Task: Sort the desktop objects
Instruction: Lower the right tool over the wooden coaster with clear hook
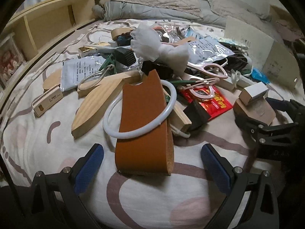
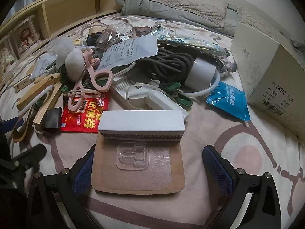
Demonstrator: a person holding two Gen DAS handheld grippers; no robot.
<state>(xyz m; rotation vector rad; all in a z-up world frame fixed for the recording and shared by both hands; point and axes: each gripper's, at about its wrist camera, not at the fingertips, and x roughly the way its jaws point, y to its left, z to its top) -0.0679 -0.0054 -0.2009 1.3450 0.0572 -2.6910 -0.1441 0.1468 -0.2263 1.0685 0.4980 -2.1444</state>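
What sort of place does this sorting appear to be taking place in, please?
Most likely a bedroom: the clutter lies on a patterned bedsheet, a folded grey duvet sits behind it, and a wooden shelf unit runs alongside.

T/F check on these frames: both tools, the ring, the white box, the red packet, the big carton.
1. The left tool is shut on the leather strap. False: its fingers stand open either side, not touching.
2. A white ring encircles the strap. True.
3. The white box rests on the card's far edge. True.
4. The right tool is open. True.
5. The red packet lies right of the white box. False: left.
6. The carton sits at the left. False: right.
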